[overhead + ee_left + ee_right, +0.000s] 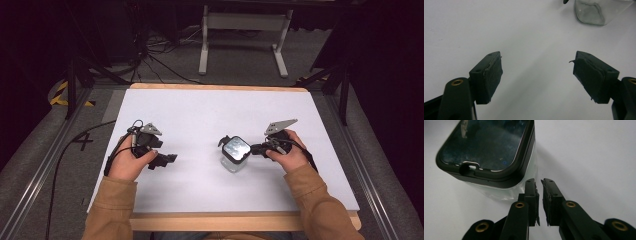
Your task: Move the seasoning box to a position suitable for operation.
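A square clear glass jar (235,152) with a black-rimmed lid stands on the white table top (210,110), a little right of the middle. My right gripper (256,148) is at its right side. In the right gripper view the jaws are shut with nothing between them (539,183), their tips right beside the jar's glass wall (506,192) under the lid (489,147). My left gripper (170,159) rests well to the left, apart from the jar. Its jaws stand wide open and empty (537,57), and the jar's base (594,11) shows far ahead at upper right.
A small black tab (225,141) sticks out at the jar's left side. The table has a wooden front edge (240,220). Metal rails run along both sides. Cables (155,60) and a white stand (245,30) are on the floor behind.
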`<state>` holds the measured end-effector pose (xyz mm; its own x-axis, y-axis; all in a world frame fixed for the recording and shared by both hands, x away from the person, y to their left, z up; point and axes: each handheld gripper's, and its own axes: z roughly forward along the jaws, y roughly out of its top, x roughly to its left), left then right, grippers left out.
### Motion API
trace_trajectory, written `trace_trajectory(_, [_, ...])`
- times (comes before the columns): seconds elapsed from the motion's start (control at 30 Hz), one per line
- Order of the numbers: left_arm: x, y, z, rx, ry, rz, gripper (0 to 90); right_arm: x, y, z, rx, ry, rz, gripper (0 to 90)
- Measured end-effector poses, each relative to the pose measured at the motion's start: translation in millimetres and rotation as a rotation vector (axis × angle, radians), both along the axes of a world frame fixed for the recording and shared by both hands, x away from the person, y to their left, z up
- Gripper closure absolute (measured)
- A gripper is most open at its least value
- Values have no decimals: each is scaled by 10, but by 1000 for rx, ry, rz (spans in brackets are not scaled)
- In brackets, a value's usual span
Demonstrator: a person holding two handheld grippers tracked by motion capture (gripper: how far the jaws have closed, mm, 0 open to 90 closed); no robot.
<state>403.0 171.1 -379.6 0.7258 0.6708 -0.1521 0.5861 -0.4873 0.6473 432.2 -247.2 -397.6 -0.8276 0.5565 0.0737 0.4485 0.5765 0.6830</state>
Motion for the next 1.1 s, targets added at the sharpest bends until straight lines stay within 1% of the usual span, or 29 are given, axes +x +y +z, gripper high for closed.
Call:
trace_trajectory(0.07, [6,-1,-3,7,-2,-8,237,9,24,-45,-21,9,6,826])
trace_trajectory(0.13, [6,-9,-10,10,-3,-11,237,25,31,-81,-28,6,12,826])
trace_trajectory(0.17, [5,-13,-12,15,2,-15,237,26,37,-97,-26,18,9,826])
trace_trajectory(0.2, [7,-13,-13,18,0,-18,237,29,41,-110,-28,20,11,829])
trace_trajectory(0.23, [8,-15,-14,19,-1,-21,237,29,46,-115,-31,21,10,831])
trace_trajectory(0.27, [4,-19,-15,16,7,-21,236,33,48,-120,-33,15,14,834])
trace_trajectory(0.4, [7,-28,-29,12,6,-17,236,26,50,-119,-35,25,15,854])
trace_trajectory(0.43, [14,-25,-29,19,5,-25,236,25,50,-117,-35,26,18,859])
trace_trajectory(0.6, [13,-35,-35,17,10,-24,236,11,62,-111,-44,24,22,872])
trace_trajectory(0.67, [20,-36,-37,20,7,-30,236,4,67,-107,-51,30,21,872])
trace_trajectory(0.73, [18,-42,-37,24,11,-26,236,-6,76,-107,-55,38,25,879])
trace_trajectory(0.77, [22,-43,-38,19,12,-28,236,-14,82,-105,-61,43,26,883])
trace_trajectory(0.87, [33,-50,-36,22,7,-33,236,-41,104,-95,-73,54,38,888])
trace_trajectory(1.0, [49,-80,-33,21,11,-40,236,-101,143,-82,-89,62,65,888])
trace_trajectory(1.1, [60,-111,-35,20,10,-50,236,-123,153,-80,-93,68,70,888])
